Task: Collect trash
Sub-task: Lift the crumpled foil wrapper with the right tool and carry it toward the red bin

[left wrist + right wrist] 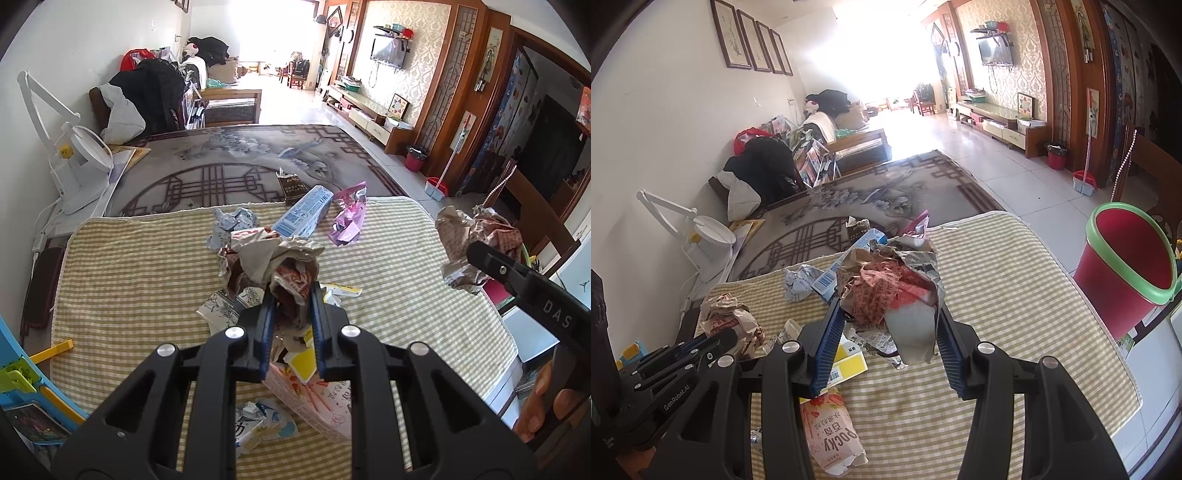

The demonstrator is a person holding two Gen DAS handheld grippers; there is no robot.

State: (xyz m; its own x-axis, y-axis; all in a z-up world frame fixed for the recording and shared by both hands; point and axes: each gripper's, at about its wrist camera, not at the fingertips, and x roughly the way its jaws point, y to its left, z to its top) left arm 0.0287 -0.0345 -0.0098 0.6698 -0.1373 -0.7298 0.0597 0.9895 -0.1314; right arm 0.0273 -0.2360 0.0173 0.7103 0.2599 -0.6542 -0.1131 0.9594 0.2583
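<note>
My left gripper [291, 295] is shut on a crumpled brown paper wad [280, 262], held just above the trash pile on the checked cloth. The right wrist view shows that gripper [731, 338] at lower left with its wad [727, 317]. My right gripper [890, 306] is shut on a bigger wad of red-printed paper and foil [897, 288], lifted off the cloth. In the left wrist view it [476, 253] hangs at the right with its wad [476, 236]. A red bin with a green rim [1097, 236] stands beyond the table's right edge.
Loose on the yellow-checked cloth [129, 277] lie a blue-white carton [303, 216], a pink wrapper [349, 218], grey crumpled paper [229, 225], a pink snack box [831, 432] and a yellow box [849, 365]. A white lamp [81, 162] stands on the left. A patterned tabletop [229, 158] extends beyond the cloth.
</note>
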